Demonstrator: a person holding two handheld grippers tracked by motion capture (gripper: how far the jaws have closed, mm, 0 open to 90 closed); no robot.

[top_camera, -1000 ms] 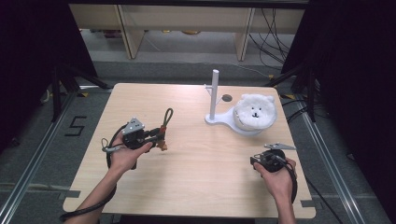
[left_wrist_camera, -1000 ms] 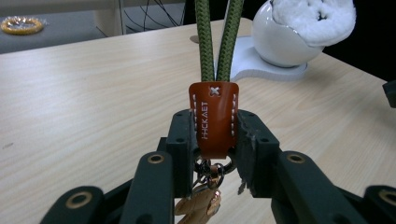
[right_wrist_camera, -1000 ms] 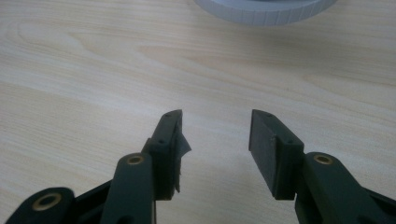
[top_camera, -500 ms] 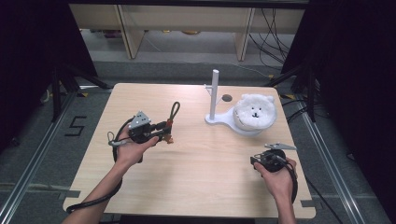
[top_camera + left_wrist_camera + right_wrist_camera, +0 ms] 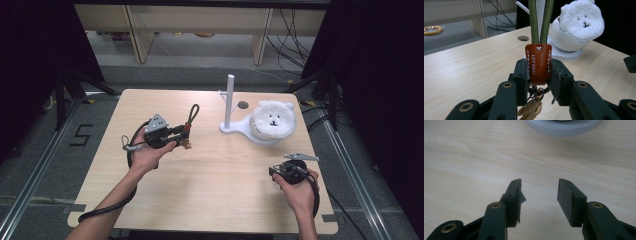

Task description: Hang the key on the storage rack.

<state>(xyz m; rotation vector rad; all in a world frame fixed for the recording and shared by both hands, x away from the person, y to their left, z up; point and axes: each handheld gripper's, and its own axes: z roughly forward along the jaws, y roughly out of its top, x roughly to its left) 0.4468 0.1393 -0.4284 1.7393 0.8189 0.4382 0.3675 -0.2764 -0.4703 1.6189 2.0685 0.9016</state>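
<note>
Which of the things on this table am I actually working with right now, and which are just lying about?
In the job:
- keychain strap, clamped in the left gripper
- white stand, probably where it hangs

Lying about:
- plush bear face in its white bowl
- right gripper, open and idle

1. I judge this a lab recording bay: black curtains point(image 5: 30, 60) enclose the pale wood surface point(image 5: 210, 200).
2. I note floor rails point(image 5: 35, 175), tape markings point(image 5: 80, 135) and loose cables point(image 5: 295, 30).
</note>
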